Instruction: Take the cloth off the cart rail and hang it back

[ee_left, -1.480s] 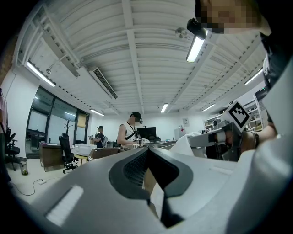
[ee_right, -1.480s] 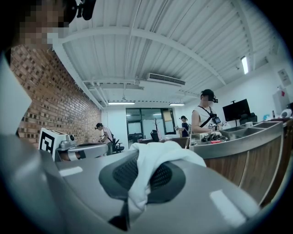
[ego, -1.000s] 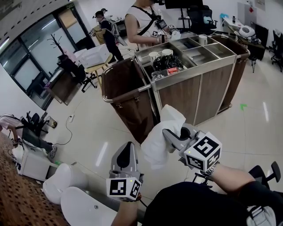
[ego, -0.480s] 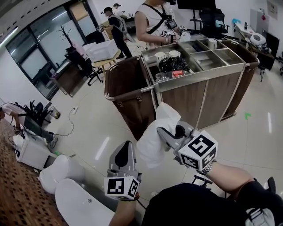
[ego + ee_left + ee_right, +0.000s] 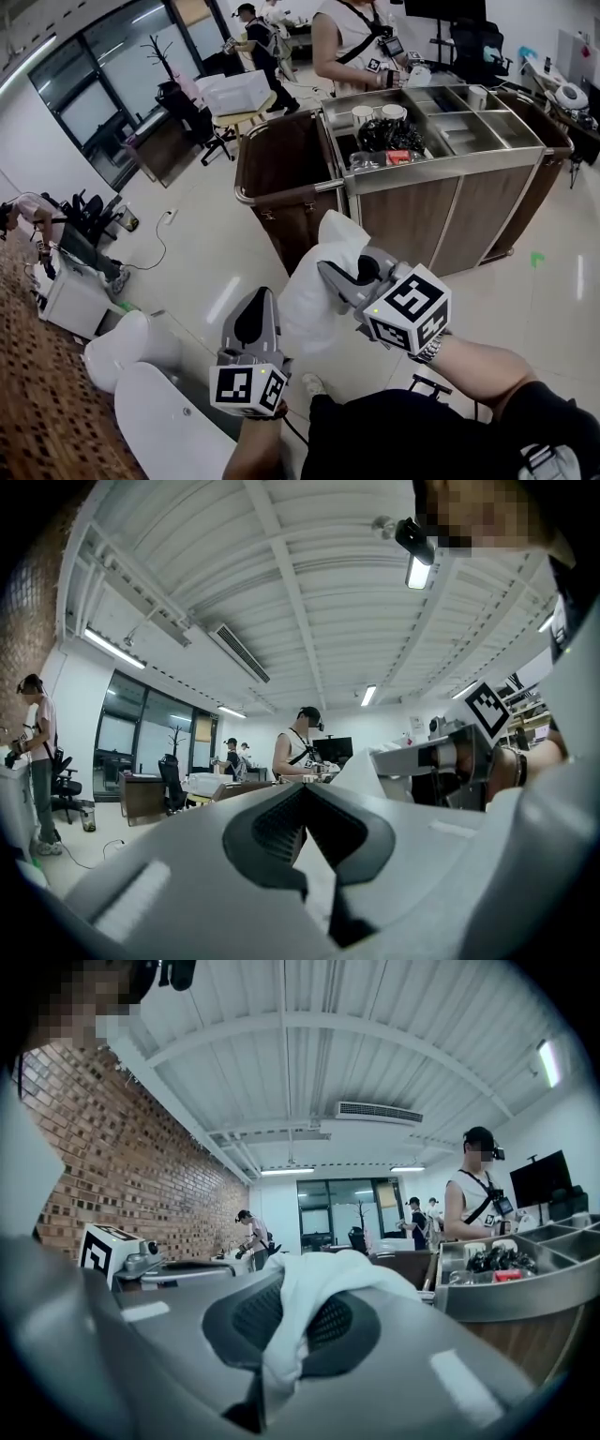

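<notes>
A white cloth (image 5: 309,281) hangs in the air in front of the cart, clear of the steel cart rail (image 5: 286,192). My right gripper (image 5: 330,275) is shut on it, and a fold of cloth (image 5: 314,1288) drapes over its pads in the right gripper view. My left gripper (image 5: 257,307) sits lower and to the left, pointing toward the cart. Its jaws meet with nothing between them (image 5: 302,799). The cloth (image 5: 361,769) and the right gripper (image 5: 441,757) show beside it in the left gripper view.
The wood-panelled cart (image 5: 422,202) has a brown bag frame (image 5: 281,159) behind the rail and steel top trays holding cups and dark items (image 5: 380,136). A person (image 5: 361,47) stands behind it. White chairs (image 5: 141,375) are at lower left, a worker (image 5: 28,220) far left.
Both grippers keep their pose and the right one keeps its hold on the cloth. The view has shifted a little, so the cart stands slightly farther right in the picture.
</notes>
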The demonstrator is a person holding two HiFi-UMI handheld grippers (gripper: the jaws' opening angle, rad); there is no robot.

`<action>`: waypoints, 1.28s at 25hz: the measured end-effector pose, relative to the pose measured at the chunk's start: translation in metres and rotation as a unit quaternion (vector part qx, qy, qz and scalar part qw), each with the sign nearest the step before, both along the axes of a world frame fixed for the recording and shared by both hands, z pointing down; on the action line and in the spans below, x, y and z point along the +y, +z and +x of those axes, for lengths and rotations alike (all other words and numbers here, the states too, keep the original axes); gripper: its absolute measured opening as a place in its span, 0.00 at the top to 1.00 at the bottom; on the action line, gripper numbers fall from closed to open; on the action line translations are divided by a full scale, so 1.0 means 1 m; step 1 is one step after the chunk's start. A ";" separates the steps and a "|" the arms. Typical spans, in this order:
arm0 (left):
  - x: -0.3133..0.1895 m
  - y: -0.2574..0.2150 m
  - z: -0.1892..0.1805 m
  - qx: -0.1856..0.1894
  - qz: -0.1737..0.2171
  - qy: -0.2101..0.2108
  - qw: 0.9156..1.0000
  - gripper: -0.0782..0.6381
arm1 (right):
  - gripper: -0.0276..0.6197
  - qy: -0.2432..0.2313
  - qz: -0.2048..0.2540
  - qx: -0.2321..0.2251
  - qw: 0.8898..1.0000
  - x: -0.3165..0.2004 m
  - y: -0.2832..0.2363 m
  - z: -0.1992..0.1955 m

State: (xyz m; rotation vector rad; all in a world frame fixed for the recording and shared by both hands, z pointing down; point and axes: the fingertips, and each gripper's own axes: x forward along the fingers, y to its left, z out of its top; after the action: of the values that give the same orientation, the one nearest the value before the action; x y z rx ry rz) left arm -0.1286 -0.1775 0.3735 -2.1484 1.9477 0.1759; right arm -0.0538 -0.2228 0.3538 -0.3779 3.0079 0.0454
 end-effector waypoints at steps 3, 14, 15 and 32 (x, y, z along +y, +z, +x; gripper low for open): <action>-0.004 -0.001 -0.024 0.001 0.000 -0.006 1.000 0.89 | 0.92 -0.008 0.001 0.002 1.000 -0.004 -0.003 -0.025; -0.021 -0.013 -0.168 0.012 0.012 -0.001 1.000 0.89 | 0.92 -0.013 0.018 -0.003 1.000 -0.014 -0.027 -0.163; -0.023 -0.014 -0.185 0.014 0.012 0.000 1.000 0.89 | 0.92 -0.012 0.019 -0.005 1.000 -0.016 -0.031 -0.179; -0.043 -0.037 -0.338 0.034 0.029 0.030 0.999 0.89 | 0.92 0.055 0.009 -0.108 0.993 -0.072 -0.180 -0.285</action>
State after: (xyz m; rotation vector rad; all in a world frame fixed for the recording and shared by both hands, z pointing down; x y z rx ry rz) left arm -0.4661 -0.2210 0.3364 -2.1926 1.8909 0.3152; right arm -0.3385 -0.2947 0.1738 -0.5106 2.7698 0.0370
